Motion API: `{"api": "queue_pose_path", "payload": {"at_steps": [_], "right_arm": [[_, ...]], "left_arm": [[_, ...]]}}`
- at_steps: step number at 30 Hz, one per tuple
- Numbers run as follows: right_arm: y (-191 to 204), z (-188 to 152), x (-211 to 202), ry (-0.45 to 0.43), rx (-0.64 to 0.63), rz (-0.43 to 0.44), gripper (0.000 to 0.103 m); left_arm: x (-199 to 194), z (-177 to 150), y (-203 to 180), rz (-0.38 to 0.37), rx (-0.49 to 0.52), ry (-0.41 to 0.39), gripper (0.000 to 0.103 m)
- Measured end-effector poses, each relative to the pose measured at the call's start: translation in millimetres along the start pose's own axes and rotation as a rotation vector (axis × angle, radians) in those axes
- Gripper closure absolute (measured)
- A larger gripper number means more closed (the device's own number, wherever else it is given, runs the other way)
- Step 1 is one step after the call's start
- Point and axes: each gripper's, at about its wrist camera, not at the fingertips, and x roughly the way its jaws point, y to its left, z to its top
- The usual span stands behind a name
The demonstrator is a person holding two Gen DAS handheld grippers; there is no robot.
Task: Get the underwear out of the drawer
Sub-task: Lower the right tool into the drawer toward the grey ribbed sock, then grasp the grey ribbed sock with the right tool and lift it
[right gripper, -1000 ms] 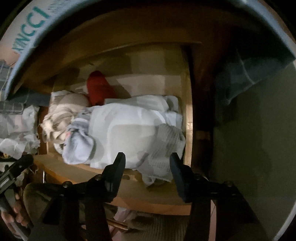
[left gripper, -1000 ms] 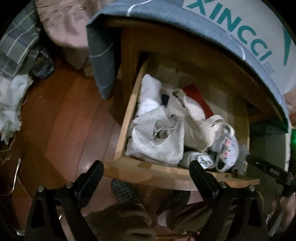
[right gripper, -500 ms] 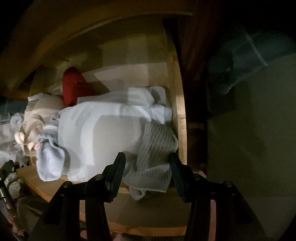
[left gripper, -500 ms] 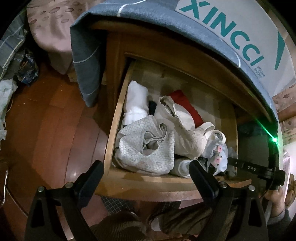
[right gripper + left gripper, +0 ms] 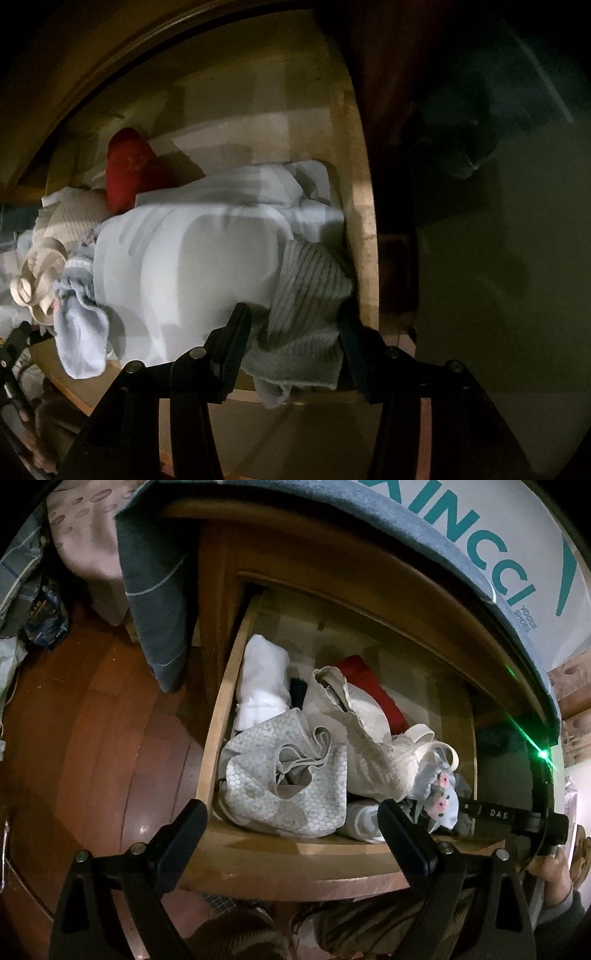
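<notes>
1. The step in hand appeared to be the reach-in: the drawer stood pulled out and full of crumpled garments, and nothing had been lifted clear yet.
2. The right gripper pointed straight down at the drawer's front right corner, its fingers partly apart and straddling a grey ribbed garment that draped over the front edge. Whether the pads already pressed the cloth could not be told from the dark view.
3. The next move, by my judgement, called for closing firmly on that ribbed piece and lifting straight up, so the white folded cloth beside it would not drag along.
4. The left gripper hung steeply tilted above the drawer's front edge, fingers wide apart and holding nothing, over a white patterned garment at the front left corner.
5. Further underwear lay heaped along the front edge, a pale blue floral piece among it.
</notes>
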Motion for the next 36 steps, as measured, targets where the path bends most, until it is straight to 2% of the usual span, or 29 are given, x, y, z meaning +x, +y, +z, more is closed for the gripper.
{"api": "queue_pose_path", "payload": {"at_steps": [1, 2, 3, 8, 11, 14, 19, 25, 27, 28, 30, 33, 36], "right_arm": [[1.8, -0.4, -0.1, -0.003, -0.009, -0.008, 0.058], [3.8, -0.6, -0.5, -0.007, -0.014, -0.011, 0.069], [5.5, -1.6, -0.6, -0.012, -0.02, -0.015, 0.075], [8.4, -7.8, -11.7, -0.075, -0.02, -0.016, 0.082], [7.4, -12.7, -23.9, -0.145, -0.02, -0.013, 0.085], [10.1, -19.1, -39.0, -0.228, -0.039, 0.002, 0.086], [14.7, -33.8, -59.5, -0.308, -0.075, 0.039, 0.088], [18.2, -38.2, -64.1, -0.287, -0.117, 0.164, 0.088], [17.2, -36.4, -62.9, -0.255, -0.097, 0.285, 0.092], [19.1, -34.8, -58.3, -0.232, -0.086, 0.316, 0.092], [25.5, -32.8, -52.3, -0.212, -0.079, 0.297, 0.093], [38.7, -31.3, -46.5, -0.209, -0.135, 0.158, 0.093], [37.4, -28.9, -43.8, -0.184, -0.131, 0.116, 0.09]], "left_arm": [[0.7, -0.2, 1.0, 0.004, -0.003, -0.002, 0.008], [0.7, -0.7, 1.9, 0.004, -0.007, -0.002, 0.008], [1.2, -1.3, 3.1, 0.001, -0.013, 0.002, 0.008], [-0.5, -2.3, 7.5, -0.008, -0.039, -0.002, 0.008], [-1.6, -3.1, 7.8, -0.003, -0.038, -0.01, 0.008], [-1.9, -3.9, 7.6, -0.011, -0.036, -0.013, 0.008], [-0.9, -3.3, 11.0, -0.014, -0.056, -0.001, 0.008], [0.0, -2.8, 14.5, -0.031, -0.075, 0.003, 0.008], [0.5, -2.5, 14.7, -0.033, -0.075, 0.004, 0.008], [0.4, -2.5, 14.7, -0.033, -0.074, 0.004, 0.008], [0.8, -2.0, 15.2, -0.036, -0.074, 0.003, 0.008], [0.6, -2.2, 15.8, -0.042, -0.081, 0.001, 0.008], [0.3, -2.5, 17.1, -0.048, -0.086, -0.002, 0.008]]}}
